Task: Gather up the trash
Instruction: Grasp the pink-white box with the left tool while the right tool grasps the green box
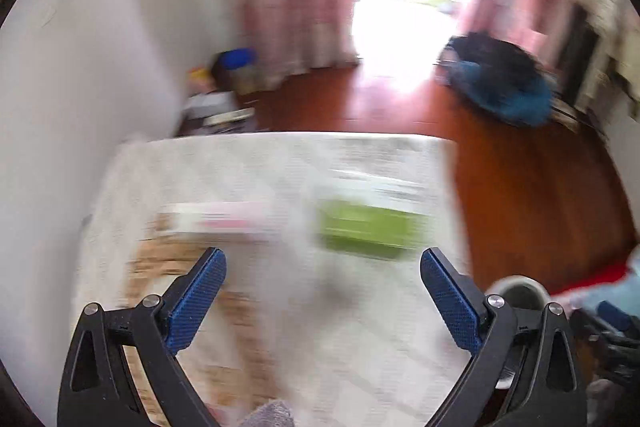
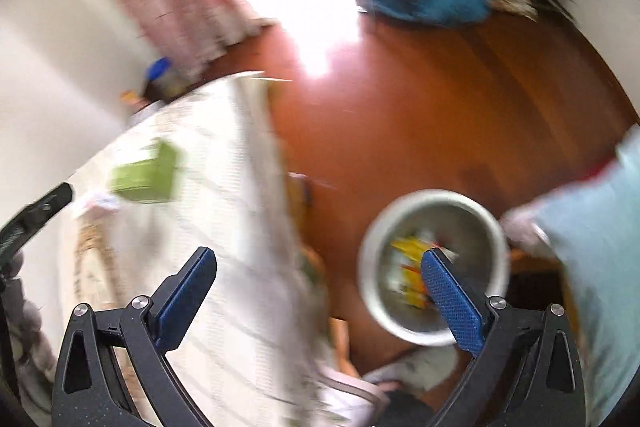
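Left gripper (image 1: 323,259) jaws wide, empty, above table (image 1: 360,327) bearing green box (image 1: 368,227). Right gripper (image 2: 318,259) jaws wide, empty, over floor (image 2: 440,107); trash bin (image 2: 374,287) below, wrappers (image 2: 408,267) inside.

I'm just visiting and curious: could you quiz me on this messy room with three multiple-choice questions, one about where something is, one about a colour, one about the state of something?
1. Where does the round metal bin stand?
A. on the table
B. on the wooden floor
C. on a chair

2. What colour is the box on the tablecloth?
A. green
B. black
C. orange

3. How does the left gripper stand?
A. clamped on a bottle
B. shut with nothing in it
C. open, empty

Answers:
1 B: red-brown boards surround the bin beside the table.
2 A: it shows green in both views.
3 C: its blue pads stand apart with only cloth between.
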Available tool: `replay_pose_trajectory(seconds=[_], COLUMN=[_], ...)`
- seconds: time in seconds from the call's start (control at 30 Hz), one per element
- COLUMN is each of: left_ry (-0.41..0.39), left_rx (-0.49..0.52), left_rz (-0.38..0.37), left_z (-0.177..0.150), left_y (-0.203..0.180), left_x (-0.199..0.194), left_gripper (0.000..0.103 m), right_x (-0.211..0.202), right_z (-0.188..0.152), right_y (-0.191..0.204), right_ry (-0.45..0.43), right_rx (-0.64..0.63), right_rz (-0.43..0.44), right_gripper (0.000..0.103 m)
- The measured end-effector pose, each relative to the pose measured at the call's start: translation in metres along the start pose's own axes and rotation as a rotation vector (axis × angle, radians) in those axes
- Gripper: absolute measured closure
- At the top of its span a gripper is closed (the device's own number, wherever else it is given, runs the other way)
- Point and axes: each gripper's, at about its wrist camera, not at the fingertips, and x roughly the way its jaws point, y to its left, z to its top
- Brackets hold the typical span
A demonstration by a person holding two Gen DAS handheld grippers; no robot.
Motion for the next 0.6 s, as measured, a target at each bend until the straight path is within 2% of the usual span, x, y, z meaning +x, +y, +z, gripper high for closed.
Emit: replay_pose_trajectory(seconds=[0.07, 0.13, 0.2, 0.27, 0.4, 0.5, 0.6], left_ry=[0.025, 0.045, 0.055, 0.08, 0.132, 0.141, 0.113], left_rx=[-0.066, -0.114, -0.135, -0.157, -0.175, -0.161, -0.079], left_rz=[0.04, 0.097, 0.141, 0.162, 0.163, 0.15, 0.153], left_z=[0.005, 0.003, -0.006, -0.016, -0.036, -0.043, -0.04], left_y=[0.05, 0.09, 0.116, 0.135, 0.151, 0.152, 0.149], left_x=[0.014, 0.03, 0.042, 0.057, 0.087, 0.094, 0.094], left_gripper=[0.004, 0.004, 0.004, 0.004, 0.004, 0.004, 0.004], right_x=[0.014, 0.034, 0.061, 0.088, 0.141, 0.172, 0.201], right_z=[0.014, 0.028, 0.041, 0.049, 0.052, 0.051, 0.049], right_y=[0.048, 0.098, 0.155, 0.198, 0.257, 0.276, 0.282], right_ry=[0.003, 0.037, 0.086, 0.129, 0.205, 0.289, 0.366], right_rx=[-0.093, -0.257, -0.491, -0.697, -1.036, -1.146, -1.155], right_rz=[0.022, 0.015, -0.018, -0.103, -0.233, -0.258, -0.255], right_gripper=[0.0, 0.0, 0.0, 0.0, 0.0, 0.0, 0.001])
